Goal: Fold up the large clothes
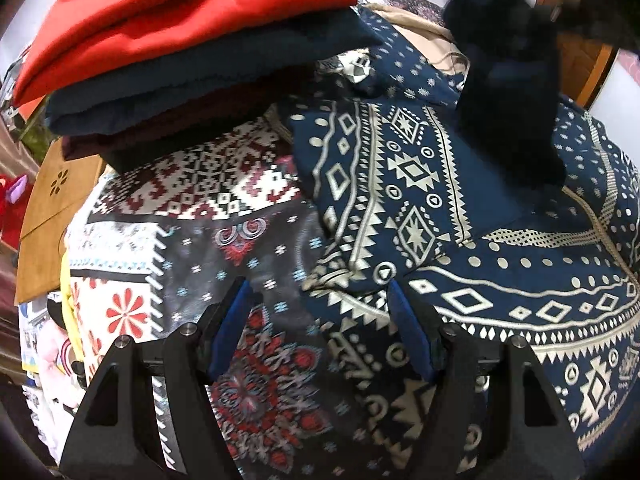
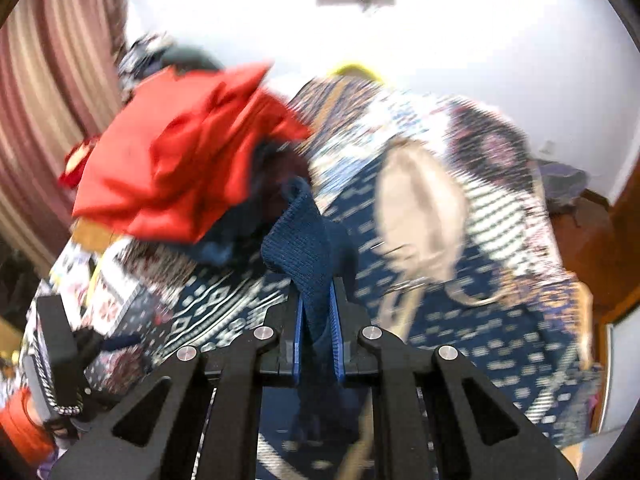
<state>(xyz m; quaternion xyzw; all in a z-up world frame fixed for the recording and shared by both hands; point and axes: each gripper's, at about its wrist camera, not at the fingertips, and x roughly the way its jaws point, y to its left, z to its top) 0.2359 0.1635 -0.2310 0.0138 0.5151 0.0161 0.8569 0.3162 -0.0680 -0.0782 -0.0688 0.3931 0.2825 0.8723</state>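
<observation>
My right gripper is shut on a fold of a navy knitted garment, which sticks up between the blue pads; this view is blurred. In the left wrist view the same dark navy garment hangs lifted at the upper right, above the bed cover. My left gripper stands open, pointing down over the patterned cover, with nothing between its fingers. It is low and to the left of the hanging garment.
A stack of folded clothes, red on top of navy and maroon, sits at the upper left on the patterned bed cover. A beige cloth item lies further back. A brown board borders the left edge; a white wall stands behind.
</observation>
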